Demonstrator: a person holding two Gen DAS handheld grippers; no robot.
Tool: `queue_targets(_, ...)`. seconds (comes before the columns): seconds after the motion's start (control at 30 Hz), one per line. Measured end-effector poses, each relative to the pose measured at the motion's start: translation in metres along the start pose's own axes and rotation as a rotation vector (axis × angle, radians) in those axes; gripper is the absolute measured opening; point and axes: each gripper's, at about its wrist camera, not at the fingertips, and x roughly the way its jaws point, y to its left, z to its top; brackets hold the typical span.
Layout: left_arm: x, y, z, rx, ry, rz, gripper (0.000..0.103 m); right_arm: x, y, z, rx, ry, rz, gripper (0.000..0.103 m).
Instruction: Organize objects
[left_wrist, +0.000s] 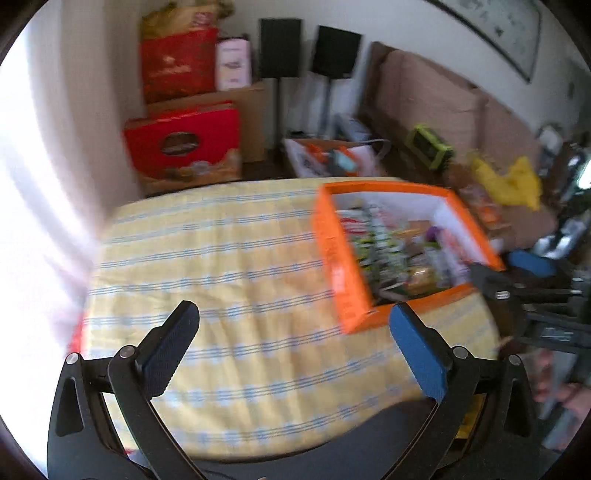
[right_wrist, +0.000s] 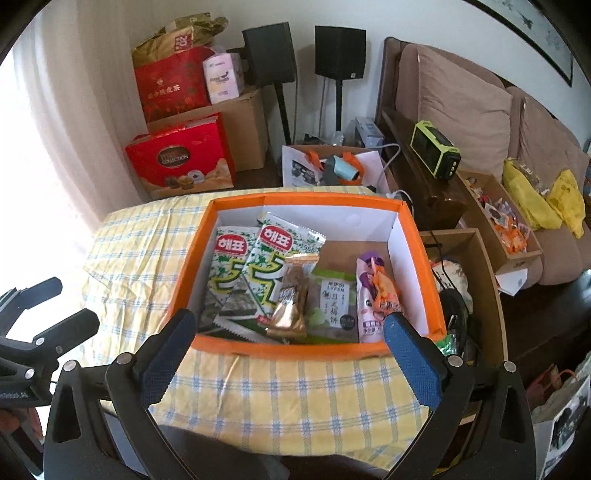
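Left gripper (left_wrist: 291, 354): jaws spread wide, nothing between them, textured blue pads on black arms. Beneath and ahead of the jaws, a yellow checked cloth (left_wrist: 229, 280) with blue lines, soft and slightly rumpled. Just beyond the right finger, an orange box (left_wrist: 332, 258), rectangular cardboard with white inner walls; contents blurred in the left wrist view.

Right gripper (right_wrist: 290, 345): jaws likewise wide apart and empty, same dimpled blue pads. Straight ahead between the fingers, the box (right_wrist: 192, 258) on the cloth (right_wrist: 295, 387), near wall just past the fingertips. Inside, left to right: two glossy green-and-white seaweed packs (right_wrist: 243, 273) with red labels, one gold foil packet (right_wrist: 291, 299), one flat green packet (right_wrist: 332, 302), one purple pouch (right_wrist: 369, 302), one crinkled orange wrapper (right_wrist: 386, 290).
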Motion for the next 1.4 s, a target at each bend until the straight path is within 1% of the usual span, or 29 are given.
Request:
queue_targets(0.07,-0.005,0.005,-0.006,-0.016,-0.008,0.016,0.103,-0.005,0.003,-0.004,0.001,-0.009,0.006,0.103)
queue_targets(0.13,-0.009,0.009,-0.012,-0.041,-0.004,0.001,0.103,-0.01,0.008,-0.009,0.0,-0.021,0.01,0.103)
queue_targets(0.3,-0.026,0.012,-0.024,-0.05,-0.021,-0.013,0.103,-0.023,0.021,-0.021,-0.019,-0.048,0.003,0.103)
queue_targets(0.33,-0.029,0.013,-0.026,-0.049,-0.029,-0.01,0.103,-0.025,0.024,-0.023,-0.021,-0.052,0.005,0.103)
queue_targets(0.43,-0.042,0.015,-0.032,-0.045,-0.054,0.032,0.103,-0.032,0.03,-0.029,-0.031,-0.059,0.004,0.103)
queue_targets(0.5,-0.048,0.017,-0.037,-0.051,-0.062,0.043,0.103,-0.036,0.033,-0.035,-0.035,-0.063,0.002,0.103)
queue_targets(0.73,-0.053,0.027,-0.061,-0.088,-0.038,0.017,0.103,-0.05,0.045,-0.054,-0.048,-0.079,0.01,0.103)
queue_targets(0.87,-0.057,0.03,-0.071,-0.097,-0.032,0.032,0.103,-0.055,0.051,-0.062,-0.062,-0.078,0.011,0.103)
queue_targets(0.93,-0.062,0.028,-0.075,-0.094,-0.039,0.04,0.103,-0.057,0.053,-0.067,-0.06,-0.077,0.017,0.103)
queue_targets(1.17,-0.079,0.026,-0.085,-0.093,-0.058,0.018,0.103,-0.065,0.058,-0.084,-0.07,-0.074,0.003,0.103)
queue_targets(1.27,-0.083,0.029,-0.087,-0.099,-0.066,0.023,0.103,-0.072,0.06,-0.087,-0.082,-0.091,-0.02,0.103)
queue_targets(1.4,-0.087,0.033,-0.089,-0.106,-0.068,0.028,0.103,-0.076,0.055,-0.085,-0.072,-0.099,-0.021,0.103)
